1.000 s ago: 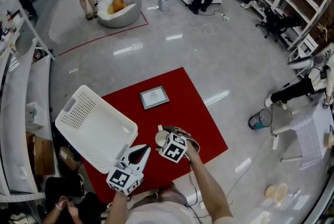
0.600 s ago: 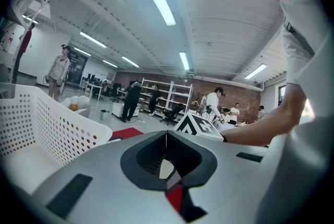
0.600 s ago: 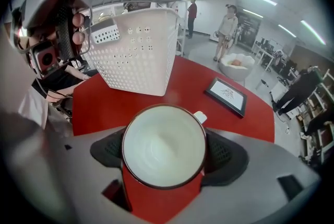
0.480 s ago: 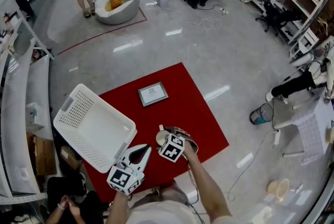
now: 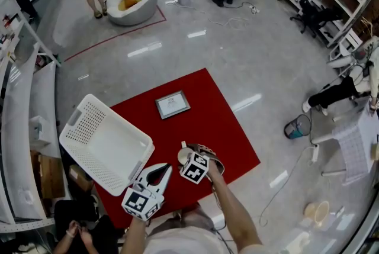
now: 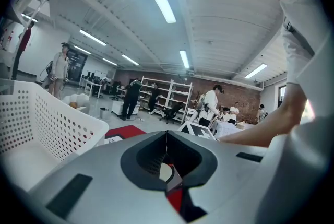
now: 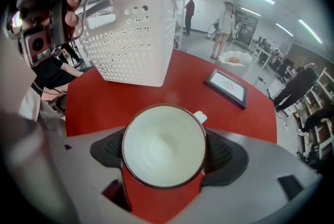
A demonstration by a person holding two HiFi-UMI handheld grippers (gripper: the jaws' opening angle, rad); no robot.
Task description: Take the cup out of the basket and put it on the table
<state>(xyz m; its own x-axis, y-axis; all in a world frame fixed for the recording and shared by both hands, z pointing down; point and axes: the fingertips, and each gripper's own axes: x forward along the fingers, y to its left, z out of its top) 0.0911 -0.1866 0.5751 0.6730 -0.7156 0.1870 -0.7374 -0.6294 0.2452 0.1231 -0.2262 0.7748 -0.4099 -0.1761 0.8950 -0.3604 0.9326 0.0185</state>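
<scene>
The right gripper (image 5: pixel 187 157) has its jaws clamped on the sides of a white, dark-rimmed cup (image 7: pixel 163 145), upright over the red table (image 5: pixel 208 112) near its front edge and clear of the white perforated basket (image 5: pixel 89 124). The basket overhangs the table's left edge. Bare red surface lies open between the cup and a framed picture (image 5: pixel 173 104). The left gripper (image 6: pixel 166 143), jaws together and empty, hovers just beside the basket's near corner. Cup and both grippers sit as they did a second ago.
</scene>
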